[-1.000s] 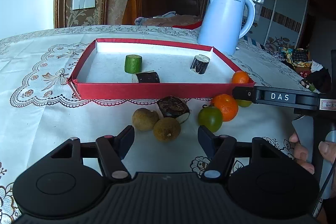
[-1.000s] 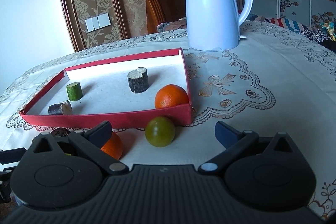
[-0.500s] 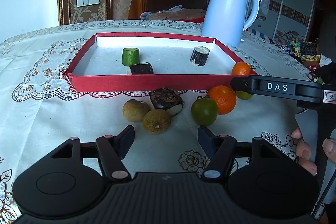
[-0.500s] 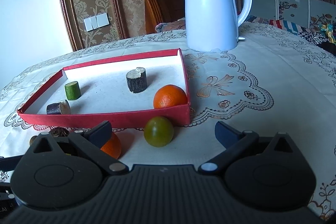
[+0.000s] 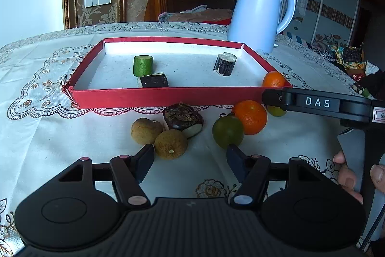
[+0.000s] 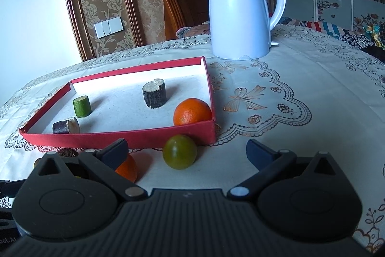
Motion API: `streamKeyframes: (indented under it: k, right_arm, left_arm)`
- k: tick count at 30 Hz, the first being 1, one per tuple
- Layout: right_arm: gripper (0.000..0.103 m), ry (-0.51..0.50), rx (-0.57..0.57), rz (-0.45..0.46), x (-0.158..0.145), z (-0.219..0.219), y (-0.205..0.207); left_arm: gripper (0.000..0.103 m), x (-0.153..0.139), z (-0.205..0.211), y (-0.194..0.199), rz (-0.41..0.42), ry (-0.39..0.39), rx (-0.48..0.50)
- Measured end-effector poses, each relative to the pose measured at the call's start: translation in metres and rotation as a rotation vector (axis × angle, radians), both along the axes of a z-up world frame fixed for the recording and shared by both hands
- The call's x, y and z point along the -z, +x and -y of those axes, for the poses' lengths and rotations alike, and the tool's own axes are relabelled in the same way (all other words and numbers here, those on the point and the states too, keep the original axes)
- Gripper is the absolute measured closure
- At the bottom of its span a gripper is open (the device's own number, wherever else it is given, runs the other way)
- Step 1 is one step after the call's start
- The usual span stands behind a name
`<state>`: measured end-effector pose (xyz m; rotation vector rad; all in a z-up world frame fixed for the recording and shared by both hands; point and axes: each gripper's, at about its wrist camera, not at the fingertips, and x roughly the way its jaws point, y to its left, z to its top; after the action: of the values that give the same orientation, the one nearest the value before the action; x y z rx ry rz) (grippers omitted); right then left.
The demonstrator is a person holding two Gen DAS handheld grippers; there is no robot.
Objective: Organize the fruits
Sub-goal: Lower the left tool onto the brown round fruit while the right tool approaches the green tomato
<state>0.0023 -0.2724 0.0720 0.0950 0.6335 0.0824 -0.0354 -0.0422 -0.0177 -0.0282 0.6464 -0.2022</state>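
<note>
Two tongs: both hover low over the desk (image 5: 48, 127), pointed toward the red tray (image 5: 154, 96).
Left tongs (image 5: 190, 161): jaws partly apart, nothing between them, just behind the loose fruit.
Right tongs (image 6: 187, 152): jaws spread wide and empty; seen from the left wrist camera as a black bar at 3 o'clock, with a hand (image 5: 349, 178) gripping its handle.
Brown fruits: two of them, one (image 5: 146, 130) touching the other (image 5: 170, 143), lying on the desk at 12 o'clock of the left tongs, close in.
Dark cut piece (image 5: 184, 117): just behind the brown pair, touching them, near the tray's front wall.
Green fruit (image 5: 227, 131): on the desk at 1 o'clock of the left tongs, pressed against an orange (image 5: 250, 116) behind it.
Second green fruit (image 6: 179, 151): outside the tray, just in front of its near corner, between the right tongs' jaws in that view but not touched.
Orange in tray (image 6: 192, 111): tucked into the near right corner.
Tray contents: a green cylinder (image 5: 143, 65) upright at the left, a dark cylinder (image 5: 154, 81) on its side just in front of it, a dark stump (image 5: 225, 64) upright toward the right.
Kettle (image 5: 259, 13): white, standing on the desk beyond the tray's far right corner, well apart from the fruit.
</note>
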Motion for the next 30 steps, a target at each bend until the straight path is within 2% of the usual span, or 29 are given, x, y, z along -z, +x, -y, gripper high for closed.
streamKeyframes:
  k: [5, 8, 13, 19, 20, 21, 26, 30]
  right_arm:
    - [0.000, 0.002, 0.002, 0.001, 0.000, 0.001, 0.000]
    - [0.000, 0.007, 0.004, 0.003, 0.000, 0.002, 0.000]
    - [0.000, 0.013, 0.007, 0.002, 0.001, 0.003, 0.000]
    - [0.000, 0.033, 0.012, 0.012, 0.000, 0.007, -0.001]
    - [0.000, 0.044, 0.013, 0.018, -0.001, 0.009, -0.003]
    - [0.000, 0.050, 0.006, 0.017, -0.001, 0.011, -0.004]
    - [0.000, 0.067, -0.075, -0.015, -0.003, 0.022, -0.016]
    - [0.000, 0.027, -0.200, -0.011, -0.005, 0.016, -0.035]
  left_arm:
    - [0.041, 0.001, 0.001, 0.000, 0.008, 0.017, 0.010]
    - [0.052, 0.001, -0.002, 0.002, 0.005, 0.014, 0.011]
    - [0.053, -0.002, -0.007, 0.013, -0.003, -0.008, -0.010]
    - [0.054, 0.000, -0.009, 0.026, 0.005, 0.045, -0.028]
    - [0.058, 0.001, -0.008, 0.024, 0.008, 0.055, -0.021]
    - [0.063, 0.001, -0.007, 0.022, 0.014, 0.068, -0.020]
    - [0.072, 0.002, -0.010, 0.022, 0.015, 0.065, -0.028]
    - [0.073, 0.001, -0.015, 0.022, 0.016, 0.056, -0.054]
